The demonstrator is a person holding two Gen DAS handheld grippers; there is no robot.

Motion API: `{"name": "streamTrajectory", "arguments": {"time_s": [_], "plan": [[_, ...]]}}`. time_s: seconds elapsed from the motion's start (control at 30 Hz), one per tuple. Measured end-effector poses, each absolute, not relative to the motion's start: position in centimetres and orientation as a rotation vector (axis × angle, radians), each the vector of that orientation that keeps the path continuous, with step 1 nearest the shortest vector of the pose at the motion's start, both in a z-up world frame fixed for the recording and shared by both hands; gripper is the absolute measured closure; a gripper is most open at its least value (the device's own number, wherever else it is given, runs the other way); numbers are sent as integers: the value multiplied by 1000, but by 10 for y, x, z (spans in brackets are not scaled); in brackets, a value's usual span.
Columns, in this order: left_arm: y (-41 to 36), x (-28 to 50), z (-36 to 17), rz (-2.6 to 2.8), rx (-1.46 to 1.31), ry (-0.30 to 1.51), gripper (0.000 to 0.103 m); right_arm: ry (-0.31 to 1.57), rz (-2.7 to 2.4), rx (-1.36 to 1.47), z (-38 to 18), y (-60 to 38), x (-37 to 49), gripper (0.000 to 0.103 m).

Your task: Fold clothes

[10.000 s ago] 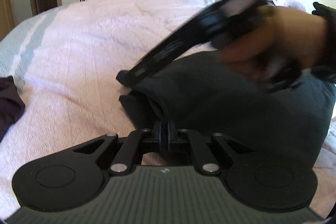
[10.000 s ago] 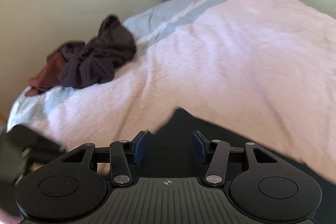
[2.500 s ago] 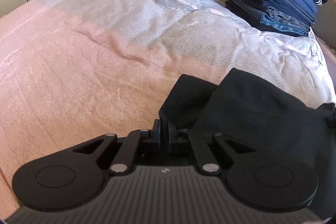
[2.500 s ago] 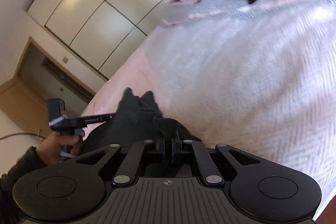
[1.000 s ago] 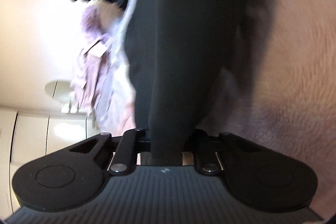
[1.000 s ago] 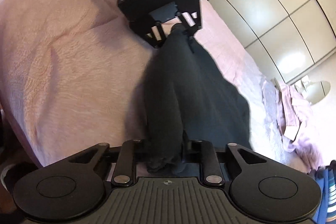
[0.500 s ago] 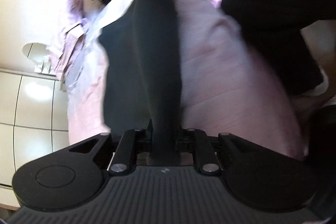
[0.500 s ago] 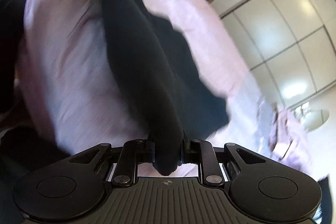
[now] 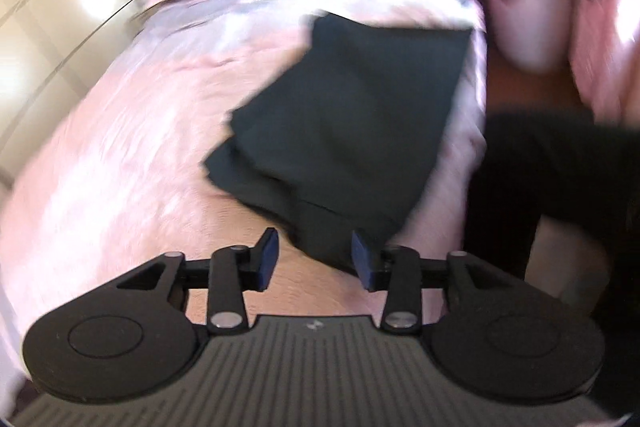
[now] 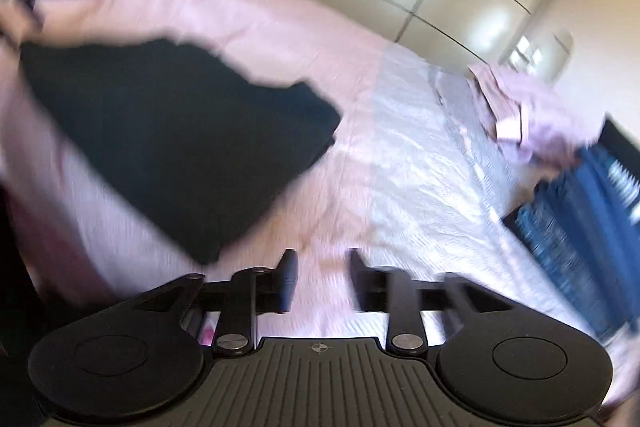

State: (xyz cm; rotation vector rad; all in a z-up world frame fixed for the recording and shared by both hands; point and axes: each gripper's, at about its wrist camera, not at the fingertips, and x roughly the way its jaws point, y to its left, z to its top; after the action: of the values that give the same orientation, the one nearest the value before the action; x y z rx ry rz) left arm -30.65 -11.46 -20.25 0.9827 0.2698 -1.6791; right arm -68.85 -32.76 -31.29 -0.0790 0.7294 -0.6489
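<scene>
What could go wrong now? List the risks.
1. The left gripper is opening with a corner of the black garment between its pads; pulling away could snag it and spoil the fold.
2. The garment lies near the edge of the bed and might slide off.

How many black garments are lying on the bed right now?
1: the black garment lies flat on the pink bedspread, near the edge. The blue stack of folded clothes sits further up; darker items may be hidden in it.
</scene>
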Motion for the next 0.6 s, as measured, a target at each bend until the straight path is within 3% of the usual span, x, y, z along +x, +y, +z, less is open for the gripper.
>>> {"name": "streamTrajectory", "arguments": {"time_s": [0.13,0.4,0.5,0.53,0.6], "plan": [[-172,-274,-188,-1586,755,465,38,608,-603,117,-294,-360,-669,43],[-269,-238,-230,-1516,650,762,33,553,-553,366,-275,-433,-618,43],[-276,-230,-251,-1520,629,815,38,554,-523,403,-285,-457,-602,43],[-276,-227,-258,-1524,608,829,45,553,-515,423,-290,-467,-597,43],[-272,-224,-263,-1545,567,829,70,559,-509,471,-301,-483,-588,43]]}}
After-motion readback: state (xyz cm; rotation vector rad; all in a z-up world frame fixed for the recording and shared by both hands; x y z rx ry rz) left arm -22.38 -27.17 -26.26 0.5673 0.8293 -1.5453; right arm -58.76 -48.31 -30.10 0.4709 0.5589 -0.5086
